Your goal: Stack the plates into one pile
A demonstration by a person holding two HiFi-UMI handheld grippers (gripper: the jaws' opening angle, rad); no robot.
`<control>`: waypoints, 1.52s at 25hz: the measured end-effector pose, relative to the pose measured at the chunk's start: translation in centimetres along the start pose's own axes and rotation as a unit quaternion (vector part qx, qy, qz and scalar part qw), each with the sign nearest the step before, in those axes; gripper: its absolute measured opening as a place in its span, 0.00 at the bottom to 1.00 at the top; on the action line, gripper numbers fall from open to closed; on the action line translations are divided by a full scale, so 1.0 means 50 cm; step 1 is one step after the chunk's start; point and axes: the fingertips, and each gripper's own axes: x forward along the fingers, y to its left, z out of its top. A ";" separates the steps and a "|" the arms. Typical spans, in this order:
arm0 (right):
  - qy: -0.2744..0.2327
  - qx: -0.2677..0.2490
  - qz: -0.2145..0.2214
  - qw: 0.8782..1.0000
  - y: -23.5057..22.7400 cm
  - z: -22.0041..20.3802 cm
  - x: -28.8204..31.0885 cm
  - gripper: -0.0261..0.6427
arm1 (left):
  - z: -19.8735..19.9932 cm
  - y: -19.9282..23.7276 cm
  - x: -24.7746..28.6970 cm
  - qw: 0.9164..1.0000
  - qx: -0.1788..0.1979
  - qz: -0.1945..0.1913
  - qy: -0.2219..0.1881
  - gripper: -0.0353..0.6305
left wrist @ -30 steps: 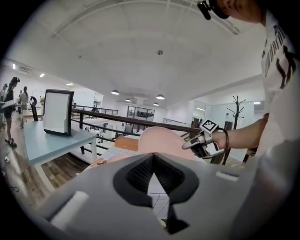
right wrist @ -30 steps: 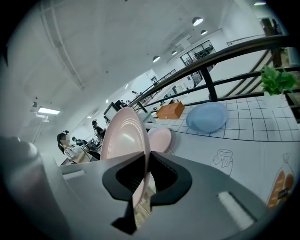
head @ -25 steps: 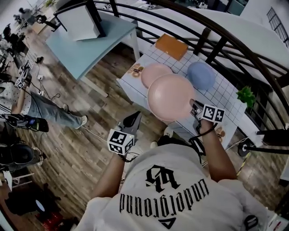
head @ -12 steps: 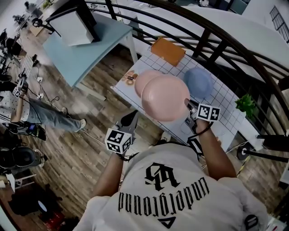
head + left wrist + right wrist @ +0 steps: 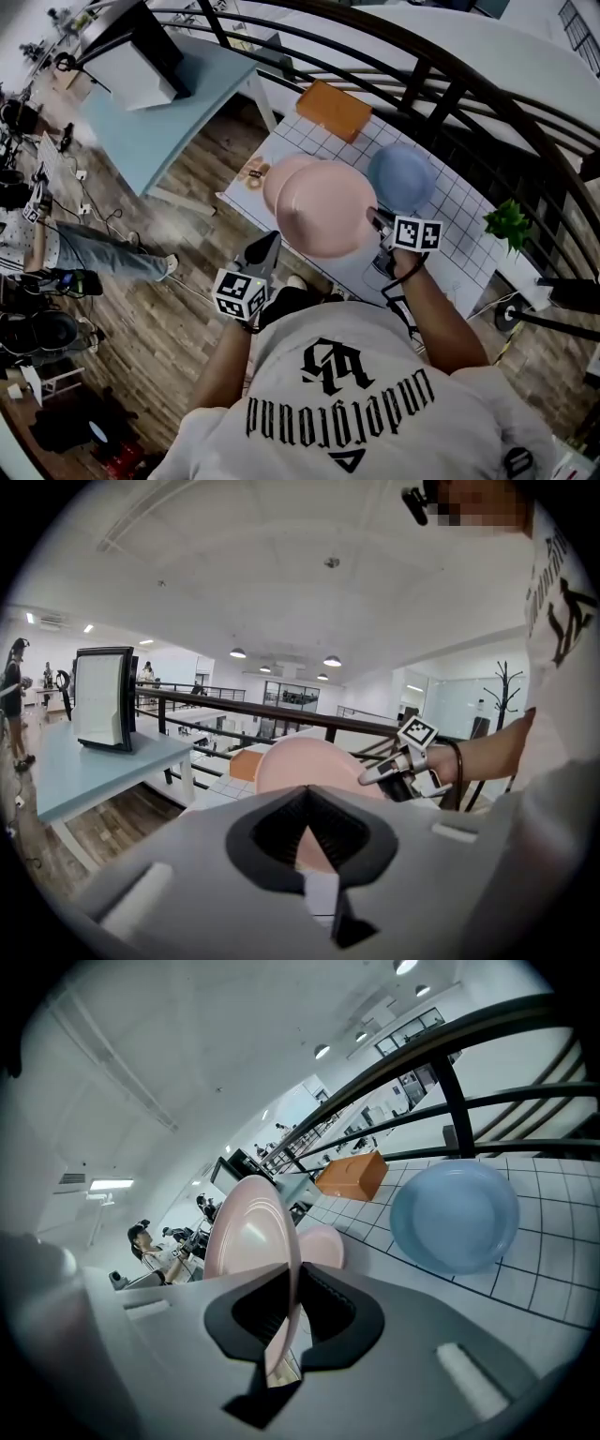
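Large pink plate (image 5: 325, 208), rim clamped in the right gripper (image 5: 374, 217) jaws.
Small pink plate (image 5: 277, 178) on the table (image 5: 459, 217) lies under its far-left edge; left gripper (image 5: 270, 241) jaws closed, empty.

Steep overhead head view; two low gripper views, held pink plate (image 5: 328, 211) common.

Bright, even indoor light comes from round ceiling lamps (image 5: 332, 661) and a strip light (image 5: 111, 1184); shadows are faint. A soft sheen lies on the pink plate (image 5: 246, 1232). Both gripper views bend hard toward black corners, bowing the railing (image 5: 469, 1042).
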 end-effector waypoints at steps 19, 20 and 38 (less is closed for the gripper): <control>0.015 0.038 -0.031 0.999 -0.023 0.010 0.105 0.08 | -0.001 0.126 0.091 0.999 -0.010 -0.031 0.025 0.13; 0.015 0.040 -0.034 0.998 -0.022 0.010 0.112 0.08 | -0.002 0.136 0.094 0.999 -0.012 -0.033 0.028 0.13; 0.042 0.088 -0.098 0.990 -0.051 -0.012 0.258 0.08 | -0.060 0.300 0.179 0.992 -0.025 -0.089 0.087 0.13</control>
